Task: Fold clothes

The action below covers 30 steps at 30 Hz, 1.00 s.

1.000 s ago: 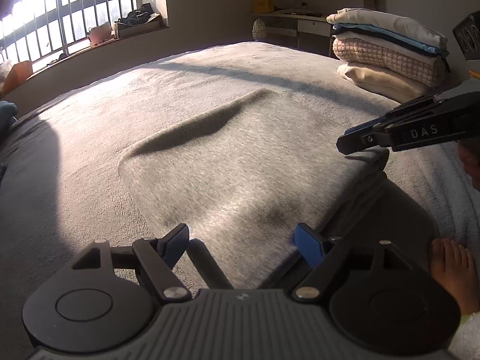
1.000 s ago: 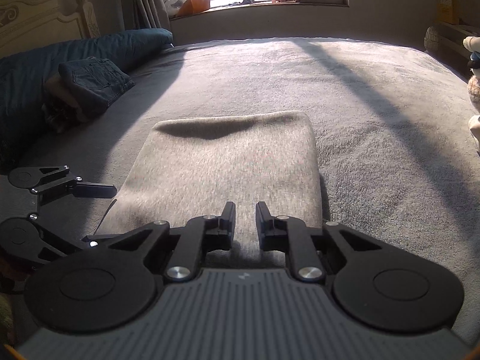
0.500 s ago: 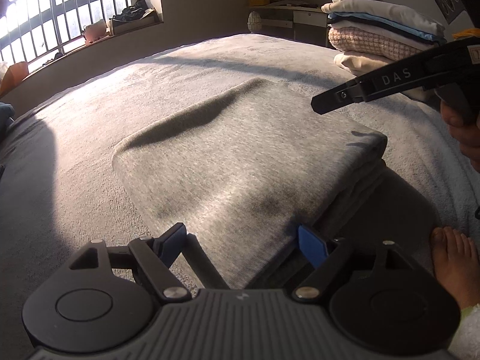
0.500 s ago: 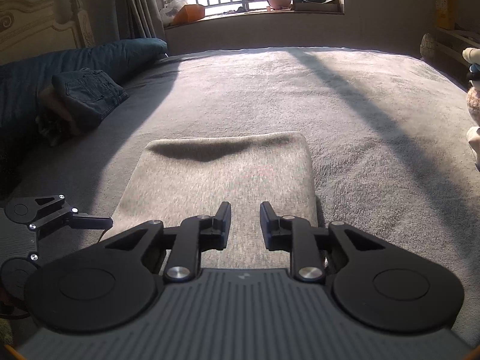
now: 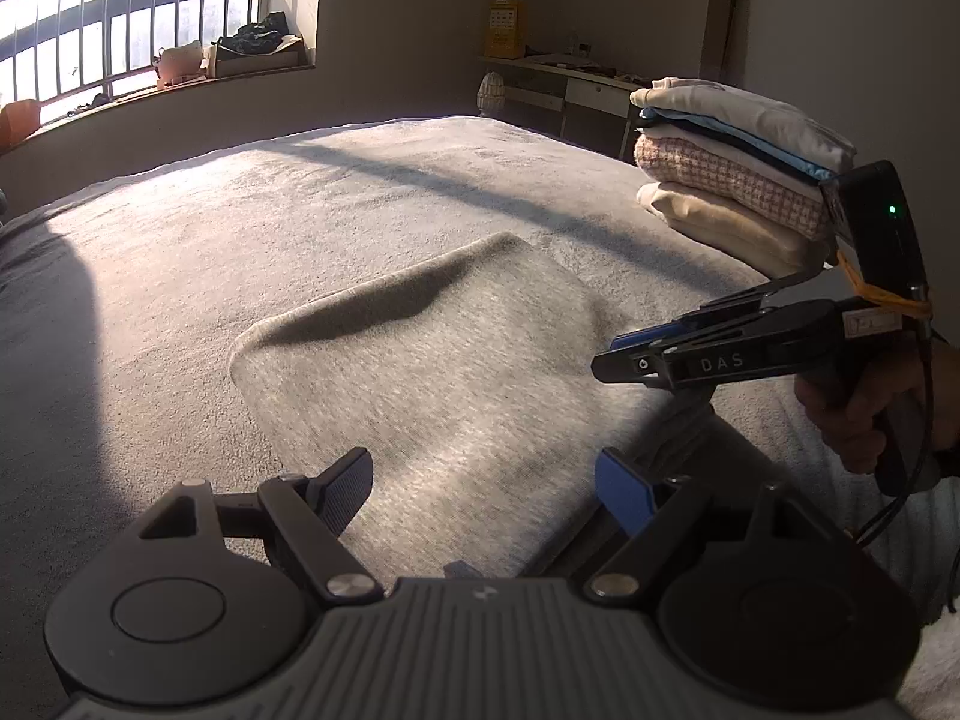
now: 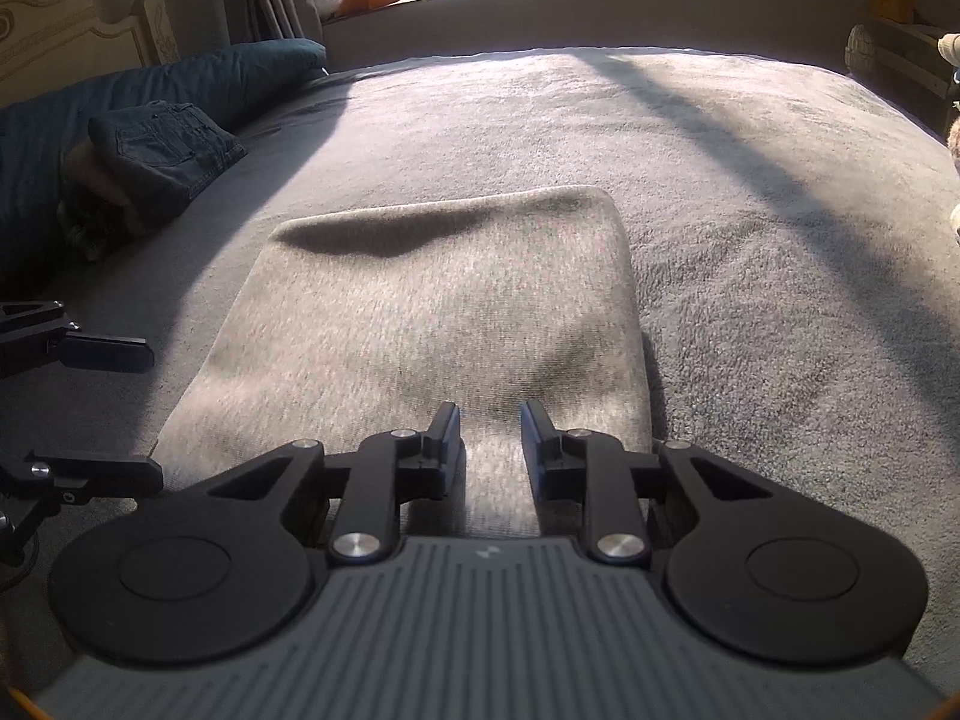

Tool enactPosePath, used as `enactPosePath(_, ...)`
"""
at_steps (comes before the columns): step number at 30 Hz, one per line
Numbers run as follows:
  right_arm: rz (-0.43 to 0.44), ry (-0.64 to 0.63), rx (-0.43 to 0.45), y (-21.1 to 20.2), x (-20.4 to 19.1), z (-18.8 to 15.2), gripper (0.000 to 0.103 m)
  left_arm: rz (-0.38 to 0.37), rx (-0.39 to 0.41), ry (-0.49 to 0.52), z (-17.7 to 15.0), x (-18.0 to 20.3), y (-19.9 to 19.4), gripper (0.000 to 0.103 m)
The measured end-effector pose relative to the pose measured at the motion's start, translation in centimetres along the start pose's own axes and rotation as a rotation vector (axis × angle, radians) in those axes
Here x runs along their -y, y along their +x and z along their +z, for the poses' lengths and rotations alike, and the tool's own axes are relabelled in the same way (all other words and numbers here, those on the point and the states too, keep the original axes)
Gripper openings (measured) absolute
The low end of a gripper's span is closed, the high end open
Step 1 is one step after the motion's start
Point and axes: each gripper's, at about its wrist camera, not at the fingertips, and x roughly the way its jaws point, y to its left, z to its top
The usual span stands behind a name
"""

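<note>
A folded grey garment [image 5: 420, 360] [image 6: 432, 312] lies flat on the grey bed cover [image 5: 210, 228]. My left gripper [image 5: 483, 471] is open wide and hangs over the garment's near edge, with nothing between its fingers. In the right wrist view the left gripper [image 6: 150, 414] shows at the left edge. My right gripper [image 6: 489, 414] hovers over the garment's near right part with a narrow gap between its fingers and no cloth pinched. From the left wrist view the right gripper [image 5: 600, 363] sits just above the garment's right edge, held by a hand [image 5: 858, 408].
A stack of folded clothes [image 5: 738, 168] stands on the bed at the far right. Folded jeans [image 6: 162, 144] and a dark blue duvet [image 6: 240, 72] lie by the headboard [image 6: 60, 18]. A desk [image 5: 570, 84] and a barred window [image 5: 150, 18] are beyond the bed.
The right gripper's fingers have parted a little. It rose off the garment's right edge, then came down beside it again. The left gripper has lifted slightly.
</note>
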Motion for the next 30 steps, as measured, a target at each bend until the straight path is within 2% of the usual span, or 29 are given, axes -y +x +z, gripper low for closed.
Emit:
enactPosePath(3, 0.001, 0.009, 0.002, 0.0, 0.1, 0.0, 0.022, -0.040, 0.017, -0.058, 0.4, -0.4, 0.0, 0.082)
enactPosePath(12, -0.004, 0.016, -0.005, 0.0, 0.1, 0.1, 0.022, 0.058, -0.045, 0.045, -0.9, 1.0, 3.7, 0.082)
enactPosePath(19, -0.011, 0.016, -0.013, -0.4, -0.1, 0.9, 0.022, 0.059, -0.059, 0.044, -1.5, 0.9, 4.3, 0.083)
enactPosePath(25, -0.006, 0.026, 0.077, -1.2, -0.1, 3.3, 0.022, 0.054, -0.059, 0.039, -1.6, 0.9, 4.4, 0.085)
enactPosePath(30, -0.016, 0.024, 0.098, 0.3, 0.0, 4.8, 0.023, 0.050, -0.060, 0.036, -1.5, 0.9, 4.5, 0.085)
